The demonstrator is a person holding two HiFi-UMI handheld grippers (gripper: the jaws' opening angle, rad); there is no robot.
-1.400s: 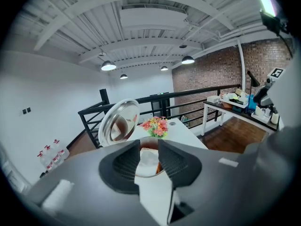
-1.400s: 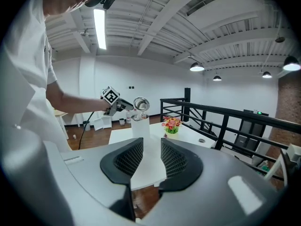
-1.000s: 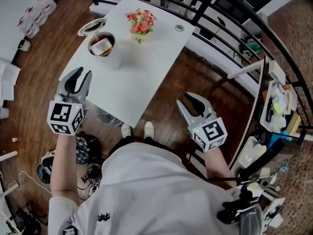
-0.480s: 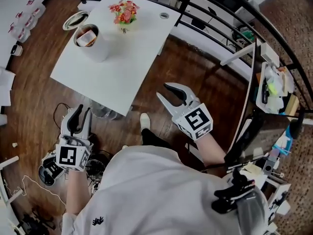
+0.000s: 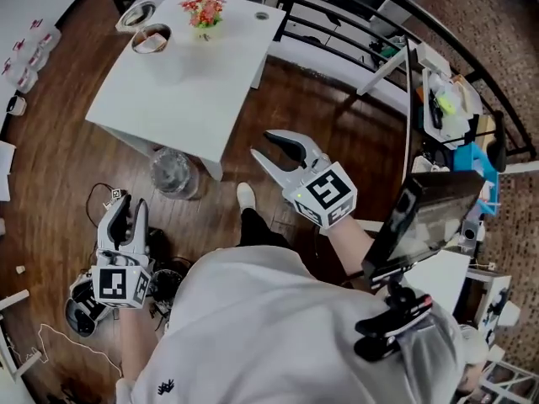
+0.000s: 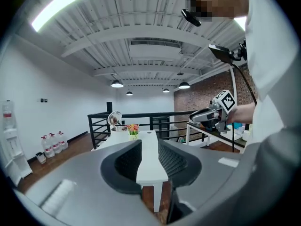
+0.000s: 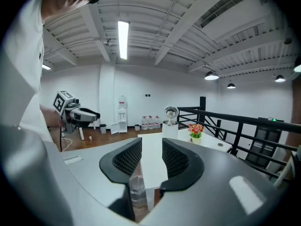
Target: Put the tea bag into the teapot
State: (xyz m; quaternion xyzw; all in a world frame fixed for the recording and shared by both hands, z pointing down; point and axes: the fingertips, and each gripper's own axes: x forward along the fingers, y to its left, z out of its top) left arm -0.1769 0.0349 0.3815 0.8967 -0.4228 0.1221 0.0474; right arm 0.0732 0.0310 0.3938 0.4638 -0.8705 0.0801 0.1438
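The white teapot [image 5: 152, 39] stands open at the far left corner of the white table [image 5: 181, 91], with something pale inside it; its shiny lid [image 5: 137, 13] lies beside it. Both gripper views show the teapot [image 6: 118, 128] [image 7: 170, 128] small and far off. My left gripper [image 5: 126, 205] hangs low at my left side above the floor, well short of the table, its jaws a little apart with nothing between them [image 6: 149, 149]. My right gripper [image 5: 259, 144] is held out over the wooden floor to the right of the table, open and empty [image 7: 151, 149].
A small vase of flowers [image 5: 202, 11] stands on the table near the teapot. A clear plastic bottle [image 5: 171, 173] sits on the floor under the table's near edge. Black railing [image 5: 337, 23] runs behind the table. A cluttered desk [image 5: 446, 99] is at the right; cables and gear [image 5: 80, 297] lie by my left side.
I have stepped back from the table, which now sits farther off. The left gripper dropped from the table's edge to my side; the right gripper stayed open and rose slightly.
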